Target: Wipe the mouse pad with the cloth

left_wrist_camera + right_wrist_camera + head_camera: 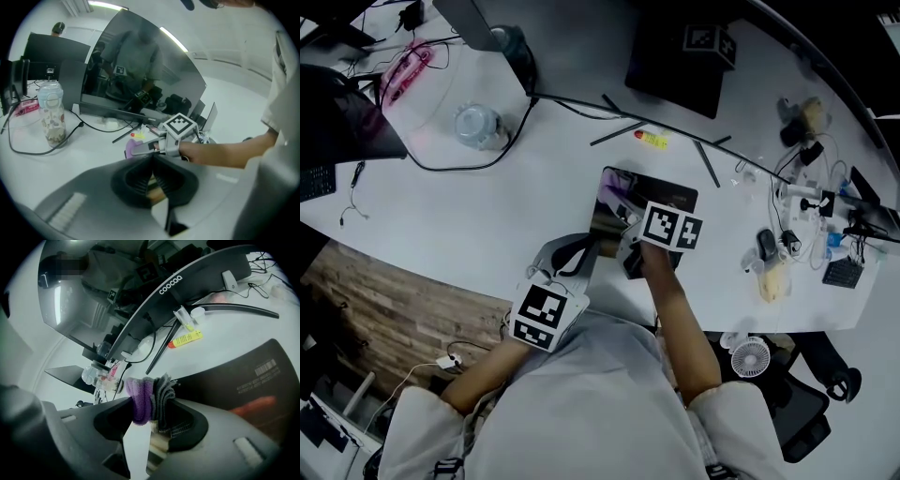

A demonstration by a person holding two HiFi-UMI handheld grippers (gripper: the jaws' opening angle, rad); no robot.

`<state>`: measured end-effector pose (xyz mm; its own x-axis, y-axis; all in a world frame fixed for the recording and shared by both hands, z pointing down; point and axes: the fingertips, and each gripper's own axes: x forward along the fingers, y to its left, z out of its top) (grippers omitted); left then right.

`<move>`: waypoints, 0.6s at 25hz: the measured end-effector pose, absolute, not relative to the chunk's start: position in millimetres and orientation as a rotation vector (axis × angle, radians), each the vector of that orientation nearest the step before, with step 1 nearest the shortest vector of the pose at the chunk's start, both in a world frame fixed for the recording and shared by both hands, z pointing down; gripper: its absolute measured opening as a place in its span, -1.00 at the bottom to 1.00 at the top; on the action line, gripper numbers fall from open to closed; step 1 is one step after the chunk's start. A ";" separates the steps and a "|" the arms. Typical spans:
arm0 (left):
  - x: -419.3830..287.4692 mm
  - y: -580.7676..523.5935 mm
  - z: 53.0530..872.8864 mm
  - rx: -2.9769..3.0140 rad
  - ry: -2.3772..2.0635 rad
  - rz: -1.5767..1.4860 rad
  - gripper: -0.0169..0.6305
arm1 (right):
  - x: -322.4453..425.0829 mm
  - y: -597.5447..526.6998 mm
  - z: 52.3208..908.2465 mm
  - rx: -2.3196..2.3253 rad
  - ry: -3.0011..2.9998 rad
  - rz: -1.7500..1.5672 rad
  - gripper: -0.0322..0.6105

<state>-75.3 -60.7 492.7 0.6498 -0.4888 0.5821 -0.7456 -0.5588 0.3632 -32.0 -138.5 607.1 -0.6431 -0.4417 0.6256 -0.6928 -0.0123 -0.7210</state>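
The black mouse pad (pixel 664 194) lies on the white desk in front of me; in the right gripper view it is the dark sheet (pixel 234 376) with a barcode. My right gripper (pixel 624 219) (pixel 150 405) is shut on a bunched purple and grey cloth (pixel 146 397), held over the pad's near left part. The cloth (pixel 615 197) shows purple in the head view. My left gripper (pixel 572 255) (pixel 151 161) is shut with nothing in it, low over the desk just left of the pad. Ahead of it, the left gripper view shows the right gripper (pixel 140 150) with the cloth (pixel 128 148).
A curved monitor (pixel 187 282) stands behind the pad, with a yellow marker (pixel 652 140) and black sticks (pixel 619 133) at its foot. A clear bottle (pixel 478 126) and a black cable (pixel 459 167) are at far left. Chargers and small gadgets (pixel 787 239) crowd the right edge.
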 end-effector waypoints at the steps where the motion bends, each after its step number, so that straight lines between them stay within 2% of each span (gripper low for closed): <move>1: -74.5 -61.1 492.7 2.272 -0.954 0.564 -0.95 | -33.1 -139.2 607.3 1.199 -2.046 1.718 -0.26; 15: -65.8 -57.7 494.7 2.258 -0.949 0.564 -0.95 | -27.9 -139.2 610.1 1.129 -2.045 1.812 -0.24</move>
<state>-65.8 -57.7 494.7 0.6509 -0.4815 0.5868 -0.7455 -0.5511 0.3748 -27.9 -139.2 610.1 -0.6938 -0.4111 0.5913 -0.6365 -0.0341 -0.7705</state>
